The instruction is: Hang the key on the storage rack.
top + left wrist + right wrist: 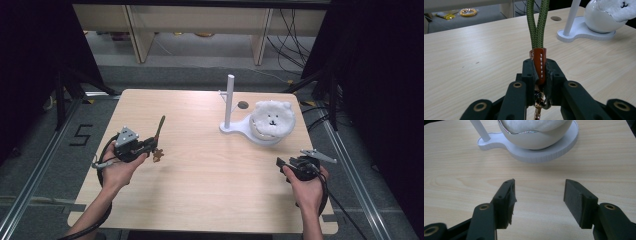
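Keychain strap (537, 27), green cord with a brown leather collar (540, 63), is sitting pinched at that collar in my left gripper (150, 145), jaws closed tight on it. I am holding it above the table's (200, 180) left half so the metal clasp (158, 155) dangles free, presumably for hanging on the white post stand (230, 100). My right gripper (539, 197) is waiting near the bear-faced bowl (272, 120), jaws wide apart and holding nothing.
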Demonstrator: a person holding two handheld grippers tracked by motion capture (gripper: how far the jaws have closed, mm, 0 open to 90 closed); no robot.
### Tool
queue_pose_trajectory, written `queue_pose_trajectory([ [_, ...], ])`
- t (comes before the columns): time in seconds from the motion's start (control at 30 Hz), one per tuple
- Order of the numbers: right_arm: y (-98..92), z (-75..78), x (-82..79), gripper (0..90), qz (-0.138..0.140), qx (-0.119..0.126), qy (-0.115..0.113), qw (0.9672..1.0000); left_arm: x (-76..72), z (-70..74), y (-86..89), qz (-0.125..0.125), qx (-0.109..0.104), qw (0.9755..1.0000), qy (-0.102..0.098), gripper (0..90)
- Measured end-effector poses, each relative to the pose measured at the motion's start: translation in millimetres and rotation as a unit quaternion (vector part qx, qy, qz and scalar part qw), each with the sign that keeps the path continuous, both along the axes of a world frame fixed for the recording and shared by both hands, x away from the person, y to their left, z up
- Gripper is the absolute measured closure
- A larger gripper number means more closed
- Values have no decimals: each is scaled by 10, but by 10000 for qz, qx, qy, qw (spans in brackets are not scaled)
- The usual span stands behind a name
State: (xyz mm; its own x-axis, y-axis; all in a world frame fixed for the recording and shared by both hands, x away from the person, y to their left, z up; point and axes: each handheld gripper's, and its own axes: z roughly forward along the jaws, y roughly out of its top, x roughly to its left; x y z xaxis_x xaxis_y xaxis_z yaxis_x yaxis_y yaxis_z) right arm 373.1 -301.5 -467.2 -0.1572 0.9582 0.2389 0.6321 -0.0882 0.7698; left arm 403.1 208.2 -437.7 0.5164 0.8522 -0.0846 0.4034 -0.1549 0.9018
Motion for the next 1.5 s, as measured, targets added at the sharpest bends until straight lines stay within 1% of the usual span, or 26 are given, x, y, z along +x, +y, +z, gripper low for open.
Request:
queue_pose_trajectory([
  [0.03, 26, 12, -13, 436, -78, 107, 97, 9999, 8, 8, -15, -2, -7, 10000, -23, 791],
  [0.1, 35, 13, -13, 436, -70, 115, 115, 9998, 21, 26, -39, -3, -13, 10000, -66, 791],
  [0.13, 22, 7, -5, 436, -20, 27, 36, 10000, 29, 37, -52, 8, -25, 10000, -92, 791],
  [0.17, 42, 12, -12, 436, -74, 143, 105, 9998, 34, 43, -62, 22, -37, 9999, -107, 791],
  [0.2, 41, 11, -11, 436, -65, 137, 96, 9998, 44, 51, -69, 6, -16, 9999, -114, 791],
  [0.27, 41, 12, -11, 436, -70, 143, 97, 9998, 59, 61, -93, 17, -53, 9999, -135, 792],
  [0.3, 33, 9, -8, 436, -48, 95, 65, 9999, 65, 67, -104, 7, -39, 9999, -139, 792],
  [0.33, 42, 11, -11, 436, -74, 151, 98, 9998, 71, 71, -118, 4, -50, 9999, -154, 792],
  [0.47, 46, 9, -10, 435, -80, 121, 80, 9999, 100, 92, -177, -34, -38, 9998, -184, 792],
  [0.5, 45, 19, -17, 435, -90, 85, 146, 9998, 107, 99, -194, -43, -37, 9998, -196, 792],
  [0.53, 47, 0, -3, 434, -90, 79, 38, 9999, 114, 108, -212, -44, -24, 9998, -207, 792],
  [0.57, 43, -6, 2, 434, -67, 23, 11, 10000, 122, 117, -229, -74, -15, 9998, -210, 792],
  [0.73, 49, -1, 1, 433, -67, 82, 16, 9999, 167, 164, -316, -165, 8, 9996, -246, 792],
  [0.8, 54, -1, -2, 433, -64, 90, 25, 9999, 187, 186, -349, -178, 14, 9995, -253, 792],
  [0.83, 65, 5, -8, 433, -77, 146, 65, 9998, 194, 194, -357, -190, 17, 9995, -251, 792],
  [0.87, 63, 18, -18, 433, -90, 99, 144, 9998, 207, 202, -369, -209, -10, 9994, -270, 792],
  [0.93, 63, 17, -18, 432, -80, 93, 148, 9998, 221, 224, -399, -205, -4, 9994, -277, 792],
  [1.0, 62, 19, -18, 431, -87, 98, 145, 9998, 235, 237, -423, -220, -8, 9993, -298, 792],
  [1.03, 64, 4, -8, 431, -76, 140, 53, 9999, 245, 245, -435, -229, -6, 9993, -308, 792],
  [1.07, 54, -4, -2, 431, -59, 71, -4, 10000, 255, 254, -446, -243, 4, 9992, -306, 792],
  [1.1, 22, -9, 10, 431, 61, -52, -85, 9999, 264, 262, -463, -227, -28, 9993, -310, 792],
  [1.13, 25, 1, 4, 431, 49, -9, -57, 10000, 277, 272, -476, -235, -32, 9992, -328, 792],
  [1.2, 24, 3, 3, 431, 34, -26, -62, 10000, 299, 290, -513, -249, -68, 9991, -346, 792],
  [1.27, 42, 10, -6, 431, -42, 56, -1, 10000, 318, 311, -553, -272, -50, 9989, -377, 792],
  [1.37, 18, 4, 4, 430, 51, -45, -76, 9999, 350, 341, -610, -303, -66, 9987, -398, 792],
  [1.5, 16, 8, 0, 430, 62, -2, -64, 10000, 398, 364, -682, -331, -64, 9986, -400, 792],
])
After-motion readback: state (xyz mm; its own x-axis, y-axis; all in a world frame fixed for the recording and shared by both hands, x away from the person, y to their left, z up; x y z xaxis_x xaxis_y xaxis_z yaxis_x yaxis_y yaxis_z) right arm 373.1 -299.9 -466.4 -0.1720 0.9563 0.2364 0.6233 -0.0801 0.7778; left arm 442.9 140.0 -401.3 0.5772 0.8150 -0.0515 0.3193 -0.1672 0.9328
